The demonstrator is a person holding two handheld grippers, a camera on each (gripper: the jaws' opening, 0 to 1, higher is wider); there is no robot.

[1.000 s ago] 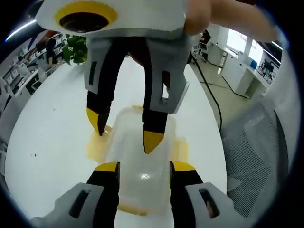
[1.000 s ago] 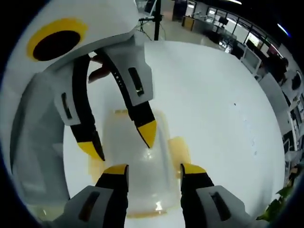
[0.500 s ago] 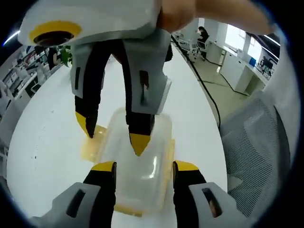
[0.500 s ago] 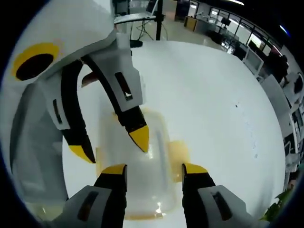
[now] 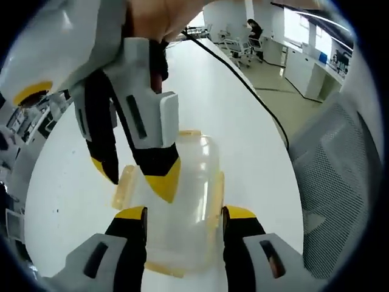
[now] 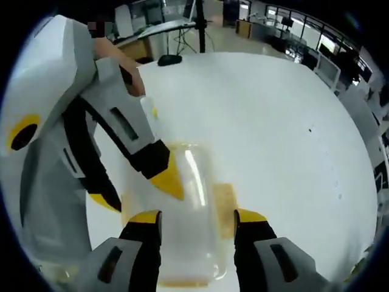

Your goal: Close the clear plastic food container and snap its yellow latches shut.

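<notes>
**Container lid on, both tongs over it, latches pending**

Left gripper view: container [image 5: 182,201] lower centre on white table [image 5: 243,121]; we see left gripper [image 5: 183,214] jaws apart, straddling it. Right gripper [image 5: 137,176] upper left, jaws spread, nothing held.

Right gripper view: container [image 6: 188,207] lower centre; right gripper [image 6: 196,218] agape astride it, left gripper [image 6: 137,191] from left, tip on lid. Yellow latch [image 6: 226,204] splayed right. We judge it light, slick, flexy: press latches, don't squeeze walls.

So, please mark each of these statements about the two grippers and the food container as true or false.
1. The clear plastic food container rests on a white table. True.
2. Both grippers have their jaws open. True: the left gripper and the right gripper each show a wide gap.
3. The container's latches are red. False: the latches are yellow.
4. The right gripper holds the container lifted off the table. False: the container sits on the table, not clamped.
5. A black cable runs across the table. True.
</notes>
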